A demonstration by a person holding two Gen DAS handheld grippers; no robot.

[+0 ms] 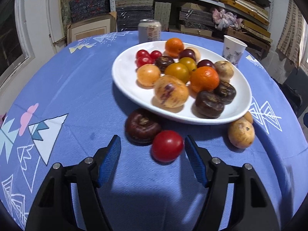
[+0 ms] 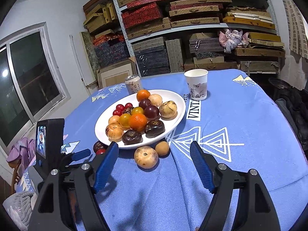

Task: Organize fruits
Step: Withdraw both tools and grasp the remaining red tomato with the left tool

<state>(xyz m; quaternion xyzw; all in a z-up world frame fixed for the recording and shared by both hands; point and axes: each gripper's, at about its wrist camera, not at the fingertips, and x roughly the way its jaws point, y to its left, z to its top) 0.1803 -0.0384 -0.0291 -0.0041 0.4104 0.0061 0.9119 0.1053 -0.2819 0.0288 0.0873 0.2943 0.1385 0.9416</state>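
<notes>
A white oval ceramic plate (image 1: 123, 65) sits near the middle of the round table under a blue patterned tablecloth (image 1: 80, 88). It holds a pile of fruit: two orange tangerines (image 1: 204, 79), three small red cherry tomatoes (image 1: 144, 56), yellow tomatoes (image 1: 177, 72), dark purple plums (image 1: 187, 54), brown-black water chestnuts (image 1: 209, 104) and pale tan round fruits (image 1: 171, 94).

Four pieces lie on the cloth off the plate's near rim: a loose red tomato (image 1: 167, 146), touching a dark water chestnut (image 1: 142, 125), and towards the right edge a large tan fruit (image 2: 146, 157) beside a small tan one (image 2: 162, 148).

The left gripper (image 1: 152, 144) is spread wide with the red tomato just inside its right finger, not clamped. The right gripper (image 2: 154, 150) is also wide, holding nothing.

At the table's far edge stand a silver drink can (image 1: 149, 30) and a white paper cup (image 2: 196, 83).
</notes>
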